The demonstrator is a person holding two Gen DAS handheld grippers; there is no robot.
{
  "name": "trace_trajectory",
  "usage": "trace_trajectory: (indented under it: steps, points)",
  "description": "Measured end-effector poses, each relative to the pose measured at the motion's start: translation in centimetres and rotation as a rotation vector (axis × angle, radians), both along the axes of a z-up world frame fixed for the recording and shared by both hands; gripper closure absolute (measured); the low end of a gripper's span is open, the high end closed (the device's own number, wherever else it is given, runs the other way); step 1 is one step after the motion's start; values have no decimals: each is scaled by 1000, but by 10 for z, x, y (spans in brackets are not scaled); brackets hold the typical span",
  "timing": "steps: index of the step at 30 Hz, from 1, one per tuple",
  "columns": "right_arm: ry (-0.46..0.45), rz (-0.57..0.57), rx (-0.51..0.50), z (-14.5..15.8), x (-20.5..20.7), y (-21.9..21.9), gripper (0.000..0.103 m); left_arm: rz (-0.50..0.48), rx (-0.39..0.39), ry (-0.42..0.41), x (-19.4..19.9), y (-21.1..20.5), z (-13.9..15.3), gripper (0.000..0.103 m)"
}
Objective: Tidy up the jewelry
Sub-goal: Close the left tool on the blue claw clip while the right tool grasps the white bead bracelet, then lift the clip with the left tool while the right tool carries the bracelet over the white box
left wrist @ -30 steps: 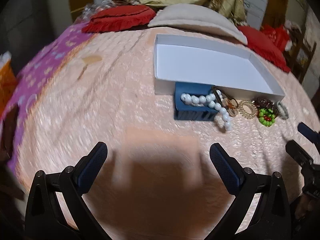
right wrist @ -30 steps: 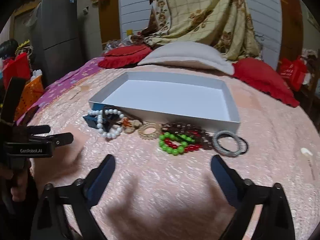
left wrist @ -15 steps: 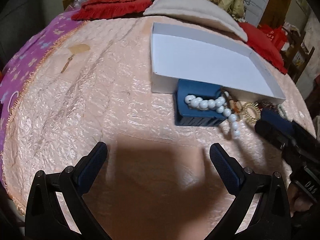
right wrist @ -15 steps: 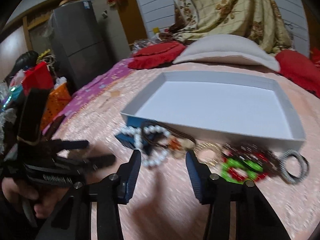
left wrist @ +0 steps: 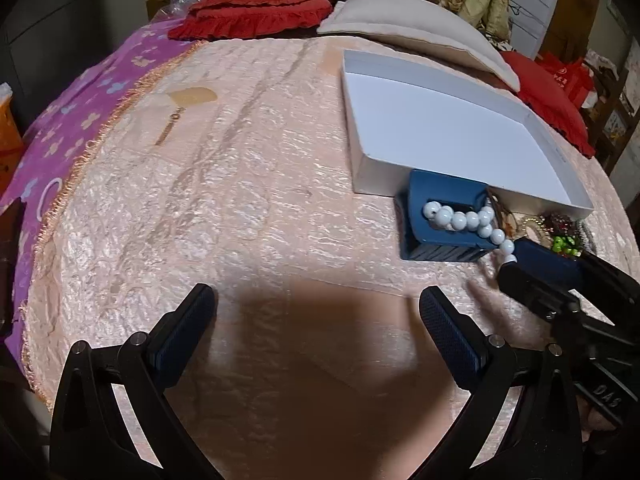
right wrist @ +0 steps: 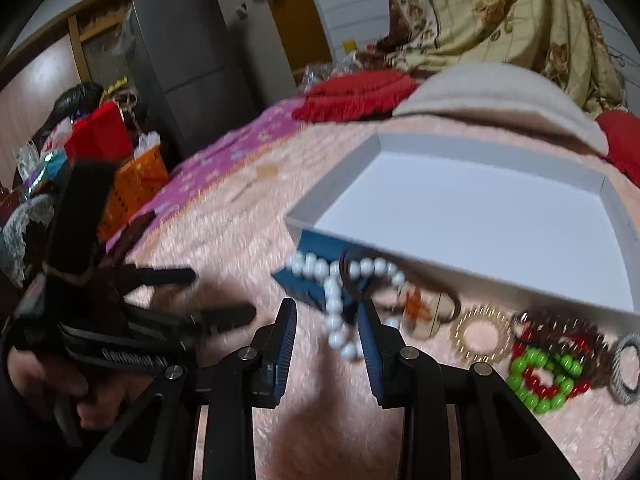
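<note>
From the left wrist camera, the left gripper (left wrist: 316,312) hangs low over the near part of the peach bedspread (left wrist: 224,208), level and pointing toward the pillows, its two blue-padded fingers (left wrist: 184,332) spread wide with only cloth between them. Further along the bedspread lies a white tray (left wrist: 372,176); a small blue box (left wrist: 440,216) sits against its near wall with a string of white beads (left wrist: 468,220) draped over it and trailing off its right side. The right gripper (left wrist: 536,264) reaches in from the right edge, its tip at the trailing end of the beads; from here I cannot tell how far its fingers are parted. Partial lettering on its body is not readable.

From the right wrist camera, the right gripper (right wrist: 327,334) angles down toward the blue box (right wrist: 316,284), its fingers (right wrist: 286,344) narrowed to a small gap with the hanging end of the white beads (right wrist: 334,312) between them, not visibly pinched. Along the tray's (right wrist: 460,280) near wall lie a gold ring-shaped bracelet (right wrist: 482,334), a green and red bead bracelet (right wrist: 544,376) and a grey bangle (right wrist: 628,364). At the left, a hand (right wrist: 48,376) grips the left gripper (right wrist: 208,296); the white lettering on its body is too blurred to read.
</note>
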State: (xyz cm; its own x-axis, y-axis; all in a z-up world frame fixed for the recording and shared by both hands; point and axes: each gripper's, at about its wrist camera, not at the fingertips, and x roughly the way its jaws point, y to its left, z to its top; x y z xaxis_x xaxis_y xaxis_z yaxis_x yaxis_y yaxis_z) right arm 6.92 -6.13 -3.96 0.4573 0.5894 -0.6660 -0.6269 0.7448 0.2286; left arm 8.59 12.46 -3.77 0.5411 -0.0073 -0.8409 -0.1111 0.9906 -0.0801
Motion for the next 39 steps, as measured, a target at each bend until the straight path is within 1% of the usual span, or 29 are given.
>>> trace_trajectory:
  steps: [2,3,5,6,10,13,18,23,26,32,36,38,39]
  points:
    - [18,7,-2,-4,6,5,74,-6,-2,-2,0,0,0,1]
    - [27,11,-5,-6,8,7,80,-8,-1,-3,0,-1,0,1]
    - [54,-11,-39,-12,13,9,87,-12,4,-3,1,-2,-1,1]
    - [64,-18,-34,-12,15,7,94,-13,4,-3,2,-2,-2,1]
    - [58,-76,-32,-10,14,-7,94,-30,-30,-9,4,-5,-1,1]
    - [39,-120,-11,0,8,-28,94,-62,-64,-28,7,-13,1,1]
    - [21,-185,43,16,0,-62,94,-108,-86,-50,15,-34,3,1]
    - [-5,-224,87,31,-13,-89,94,-128,-73,-61,27,-57,1,1]
    - [-23,-244,107,39,-21,-104,94,-96,-31,-50,36,-63,-5,1]
    - [-61,-322,153,52,-32,-142,94,-58,8,-54,42,-63,-10,1]
    - [-42,-338,149,50,-32,-151,94,-51,-1,-64,41,-60,-10,6]
    - [-43,-334,142,50,-33,-150,94,-57,15,-72,39,-60,-10,15]
    - [-44,-330,142,50,-33,-149,94,-56,36,-76,38,-60,-10,21]
